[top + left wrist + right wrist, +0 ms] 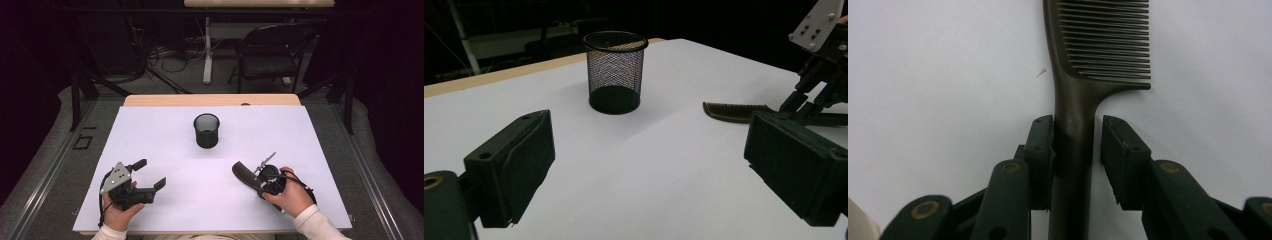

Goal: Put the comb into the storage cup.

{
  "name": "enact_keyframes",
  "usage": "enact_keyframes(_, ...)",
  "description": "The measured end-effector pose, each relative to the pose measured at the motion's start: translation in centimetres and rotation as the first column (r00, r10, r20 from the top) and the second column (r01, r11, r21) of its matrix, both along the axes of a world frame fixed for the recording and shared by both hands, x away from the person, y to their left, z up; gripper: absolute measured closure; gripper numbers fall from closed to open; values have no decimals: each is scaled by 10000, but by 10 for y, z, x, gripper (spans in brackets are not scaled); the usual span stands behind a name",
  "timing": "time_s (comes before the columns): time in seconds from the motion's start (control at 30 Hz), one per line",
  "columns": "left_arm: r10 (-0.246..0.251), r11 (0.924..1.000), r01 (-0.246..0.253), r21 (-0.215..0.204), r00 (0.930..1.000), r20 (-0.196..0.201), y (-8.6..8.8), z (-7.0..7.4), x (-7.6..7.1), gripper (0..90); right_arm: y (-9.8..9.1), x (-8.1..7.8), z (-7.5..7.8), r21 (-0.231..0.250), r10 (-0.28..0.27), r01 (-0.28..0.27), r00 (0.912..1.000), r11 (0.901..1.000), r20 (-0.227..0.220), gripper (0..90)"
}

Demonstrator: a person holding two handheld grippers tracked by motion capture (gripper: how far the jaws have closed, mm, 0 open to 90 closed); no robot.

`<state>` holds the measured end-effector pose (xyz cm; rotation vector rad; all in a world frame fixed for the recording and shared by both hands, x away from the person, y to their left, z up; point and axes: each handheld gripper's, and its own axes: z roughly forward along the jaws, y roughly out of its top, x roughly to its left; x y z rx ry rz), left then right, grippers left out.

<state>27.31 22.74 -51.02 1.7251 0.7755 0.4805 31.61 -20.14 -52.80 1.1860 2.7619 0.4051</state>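
A dark brown comb (pixel 1103 45) lies flat on the white table sheet (pixel 160 135), teeth end pointing away from my right gripper (pixel 1077 130). Its handle runs between the two jaws. One pad touches the handle and the other stands a sliver off it, so the jaws are open around it. In the high view the comb (pixel 243 175) sits at the front right with the right gripper (pixel 256 181) over its handle. My left gripper (pixel 151 173) rests at the front left, wide open with nothing between its pads (pixel 519 165). From there I see the comb (pixel 736 111) and the right gripper (pixel 809 100).
A black wire-mesh cup (pixel 206 130) stands upright at the middle of the sheet, beyond both grippers, and looks empty (pixel 615 72). Past the table's far wooden edge (pixel 210 100) are a black folding chair (pixel 267 52) and cables on the floor.
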Motion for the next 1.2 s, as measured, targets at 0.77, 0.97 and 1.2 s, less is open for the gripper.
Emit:
enact_keyframes(0.77,-1,10000,1,21,10000,12,0,0,0,65,0,0,0,73,-339,340,9994,9994,-96,722)
enact_keyframes(0.97,-14,10000,14,26,10000,6,0,0,0,65,0,-1,0,134,-353,353,9994,9993,-25,723)
enact_keyframes(1.2,-6,10000,6,19,10000,1,0,0,0,65,-1,-1,2,253,-407,410,9991,9988,-136,724)
